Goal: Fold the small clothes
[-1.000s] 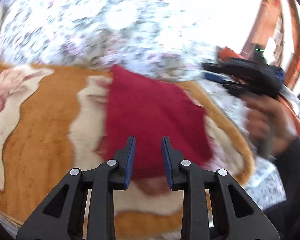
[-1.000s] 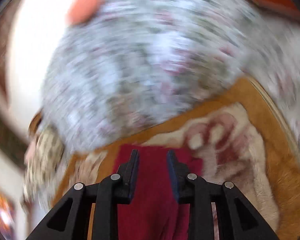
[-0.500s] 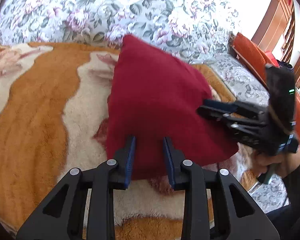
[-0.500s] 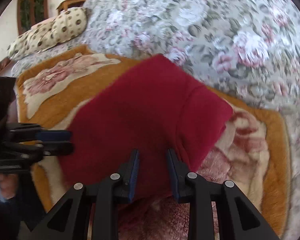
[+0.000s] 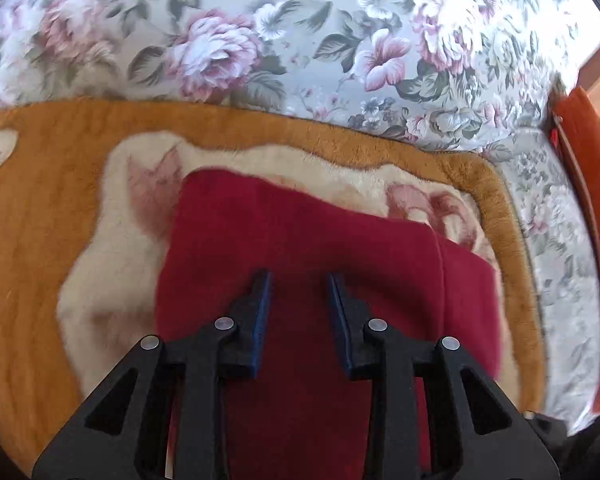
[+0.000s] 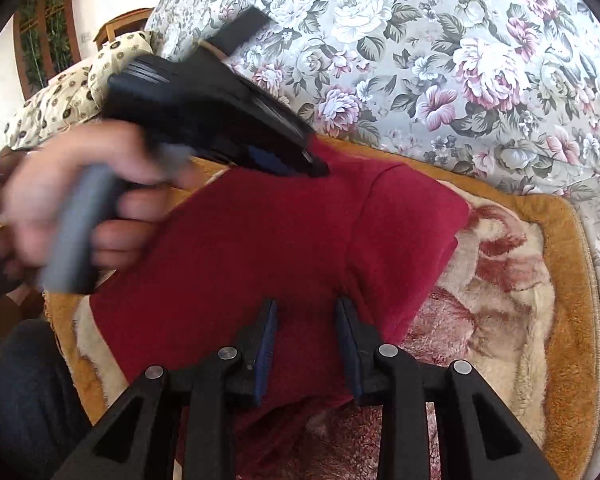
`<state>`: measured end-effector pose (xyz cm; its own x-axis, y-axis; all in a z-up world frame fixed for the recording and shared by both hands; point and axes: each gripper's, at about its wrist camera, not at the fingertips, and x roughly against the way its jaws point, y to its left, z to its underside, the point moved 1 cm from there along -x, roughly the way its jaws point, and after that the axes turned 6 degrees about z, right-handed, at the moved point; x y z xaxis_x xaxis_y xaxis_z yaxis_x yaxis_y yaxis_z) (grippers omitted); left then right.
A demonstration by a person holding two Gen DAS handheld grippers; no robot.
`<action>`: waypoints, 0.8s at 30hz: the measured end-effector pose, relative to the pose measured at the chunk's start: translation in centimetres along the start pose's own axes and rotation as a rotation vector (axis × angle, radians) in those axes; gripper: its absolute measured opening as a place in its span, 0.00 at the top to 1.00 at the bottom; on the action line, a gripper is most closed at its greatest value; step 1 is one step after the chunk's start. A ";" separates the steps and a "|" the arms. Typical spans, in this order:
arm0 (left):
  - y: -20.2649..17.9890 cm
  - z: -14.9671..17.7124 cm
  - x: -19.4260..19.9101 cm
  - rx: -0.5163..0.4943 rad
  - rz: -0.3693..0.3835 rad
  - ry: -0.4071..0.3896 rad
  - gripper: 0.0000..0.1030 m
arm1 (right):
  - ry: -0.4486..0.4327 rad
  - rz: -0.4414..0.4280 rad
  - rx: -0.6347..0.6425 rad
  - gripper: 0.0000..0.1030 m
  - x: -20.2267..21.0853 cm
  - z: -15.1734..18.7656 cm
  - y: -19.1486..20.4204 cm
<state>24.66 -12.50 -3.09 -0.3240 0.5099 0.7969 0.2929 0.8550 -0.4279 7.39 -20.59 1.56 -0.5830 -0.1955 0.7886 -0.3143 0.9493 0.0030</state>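
Fleece in dark red, a small folded garment (image 5: 300, 240), lies on an orange and cream plush blanket (image 5: 40, 200) spread over a floral bedcover (image 5: 300, 40). The left wrist view looks down on the garment from above its near part: it shows the cloth's far edge, a fold line running down its right side, and an orange cushion (image 5: 592, 208) at the far right, but no hand and no other tool. The right wrist view shows what that one misses: the person's hand (image 6: 72, 200), blurred, gripping the grey handle of the left gripper (image 6: 320, 168), whose black nose reaches in from the left and meets the garment's far edge. It also shows a spotted pillow (image 6: 60, 92) at the upper left, a wooden chair back behind it, and a dark trouser leg (image 6: 20, 400) at the lower left. No container appears in either view.

In its own view the left gripper (image 5: 299, 280) has its blue-padded fingers (image 5: 260, 312) a narrow gap apart, with red cloth seen between and beneath them; whether the pads touch the cloth I cannot tell, and nothing is pinched. The right gripper (image 6: 306, 308) stands over the garment's near right part, beside the folded sleeve; its jaws are opening, a narrow gap, red cloth showing between them and no fold clamped.
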 end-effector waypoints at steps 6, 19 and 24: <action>-0.2 1.5 0.6 -0.036 -0.024 -0.105 0.72 | -0.002 -0.036 0.016 0.71 0.1 0.0 -0.3; 0.9 2.4 1.9 0.016 0.107 -0.218 0.73 | -0.075 0.080 -0.056 0.71 -1.7 -6.5 -3.8; 1.1 2.9 2.3 0.017 0.112 -0.252 0.73 | 0.005 0.033 -0.203 0.70 -5.3 -4.9 -6.2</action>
<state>21.57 -10.14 -2.96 -0.5042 0.6074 0.6138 0.3256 0.7921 -0.5163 16.07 -24.20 0.39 -0.5867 -0.1626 0.7933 -0.1376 0.9854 0.1002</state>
